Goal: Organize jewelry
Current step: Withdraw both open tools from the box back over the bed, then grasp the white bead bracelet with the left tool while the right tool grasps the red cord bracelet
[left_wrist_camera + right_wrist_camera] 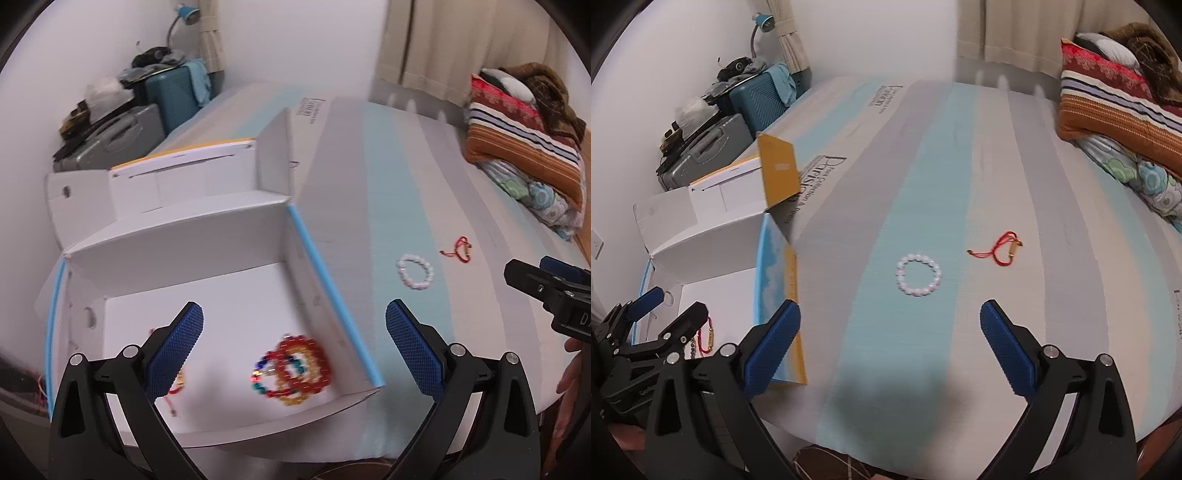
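So the left tongs point(294, 347) hang over the open white cardboard box point(177, 236), spread wide with nothing between the blue pads. Right between and just ahead of them, on the box floor, sits a blurry bundle of bead bracelets point(291, 371), red, orange and some blue-green beads. Tucked partly behind the left pad there's a red cord bracelet point(176, 391) too, mostly hidden.

The right tongs point(889, 332) are also wide open and holding nothing, hovering above the striped bed point(1052, 295). Straight ahead of them, roughly centred between the pads, lies the white bead bracelet point(918, 274) on a light blue stripe. A bit further out and off to their right is a red string bracelet point(999, 246) with a small gold tube on it. The two are apart, not touching.

The box is off to the left of the right tongs, its blue and yellow side point(783, 291) just beside the left pad. Folded blankets point(1119, 103) pile up at the far right, suitcases point(713, 147) far left by the wall.
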A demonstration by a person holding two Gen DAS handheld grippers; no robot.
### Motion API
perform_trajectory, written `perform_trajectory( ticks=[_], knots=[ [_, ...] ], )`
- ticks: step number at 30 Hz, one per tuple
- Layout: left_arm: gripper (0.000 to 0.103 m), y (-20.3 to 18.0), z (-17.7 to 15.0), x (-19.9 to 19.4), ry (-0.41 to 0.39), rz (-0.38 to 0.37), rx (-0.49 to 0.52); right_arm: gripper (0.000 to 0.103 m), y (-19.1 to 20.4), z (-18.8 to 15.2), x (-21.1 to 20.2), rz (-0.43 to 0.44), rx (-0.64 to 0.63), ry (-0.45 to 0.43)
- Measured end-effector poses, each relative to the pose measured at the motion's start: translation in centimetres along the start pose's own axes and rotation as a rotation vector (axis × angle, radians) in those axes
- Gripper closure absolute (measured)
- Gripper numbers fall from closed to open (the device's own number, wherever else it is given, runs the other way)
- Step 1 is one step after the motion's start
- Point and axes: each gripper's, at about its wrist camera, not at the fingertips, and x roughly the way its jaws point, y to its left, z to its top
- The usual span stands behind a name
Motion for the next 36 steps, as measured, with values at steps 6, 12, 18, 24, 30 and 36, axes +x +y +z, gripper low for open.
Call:
perform_trajectory(
  ticks=[6, 12, 18, 24, 30, 36],
  knots=[
    [0.006, -4.5, 0.1, 1.4, -0.004, -0.046, 0.033, 0.007, -3.7, 0.0, -0.4, -0.041, 0.021, -0.03],
    [0.006, -9.5, 0.2, 3.8, 0.006, -0.095, 0.082, 0.007, -8.2, 0.1, 0.9, -0.071, 0.07, -0.009],
    [0.006, -13.0, 0.4, 7.2, 0.03, -0.124, 0.113, 0.007, -12.1, 0.7, 3.5, -0.1, 0.105, 0.019],
    [0.006, -15.7, 0.7, 11.8, 0.048, -0.156, 0.125, 0.007, -15.0, 1.8, 7.1, -0.118, 0.128, 0.043],
    [0.006, -17.3, 0.8, 17.0, 0.077, -0.155, 0.125, 0.007, -17.1, 2.8, 12.0, -0.118, 0.156, 0.091],
    [0.006, -18.0, 0.6, 21.4, 0.095, -0.146, 0.131, 0.009, -18.7, 3.4, 17.4, -0.125, 0.167, 0.132]
  ],
)
